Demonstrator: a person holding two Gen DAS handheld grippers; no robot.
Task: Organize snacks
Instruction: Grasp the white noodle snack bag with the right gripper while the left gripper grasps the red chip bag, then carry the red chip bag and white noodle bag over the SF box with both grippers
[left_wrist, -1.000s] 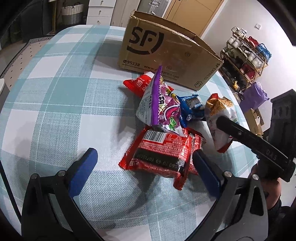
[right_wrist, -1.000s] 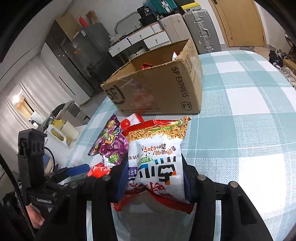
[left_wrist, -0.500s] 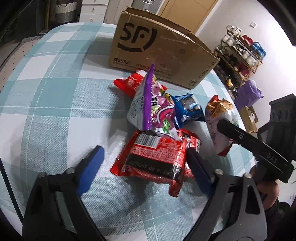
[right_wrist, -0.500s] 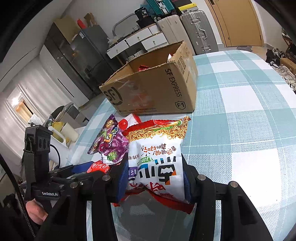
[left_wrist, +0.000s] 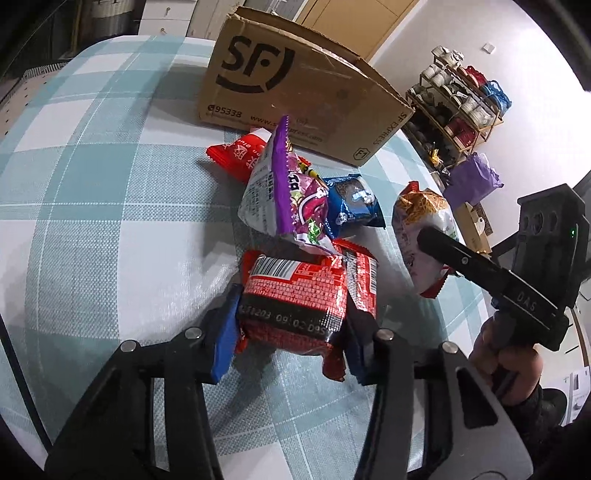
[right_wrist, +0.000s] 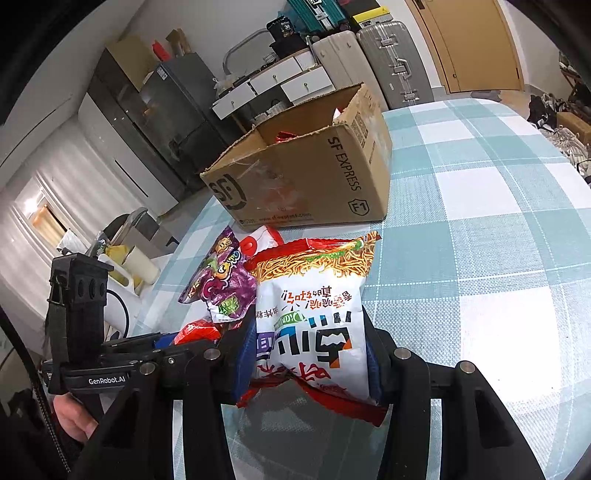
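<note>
Now left tongs (left_wrist: 291, 332) have just closed onto the red packet (left_wrist: 295, 295)

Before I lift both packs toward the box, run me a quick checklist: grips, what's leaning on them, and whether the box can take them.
1. Left gripper on the red packet: ok; jaws have just been closing, pads press both sides.
2. Right gripper on the white noodle bag: ok, clamped.
3. Red packet free: not ok; the purple bag rests on its far edge.
4. Cardboard box open: ok, top open, snacks inside.
5. Room left in box: cannot tell.
</note>
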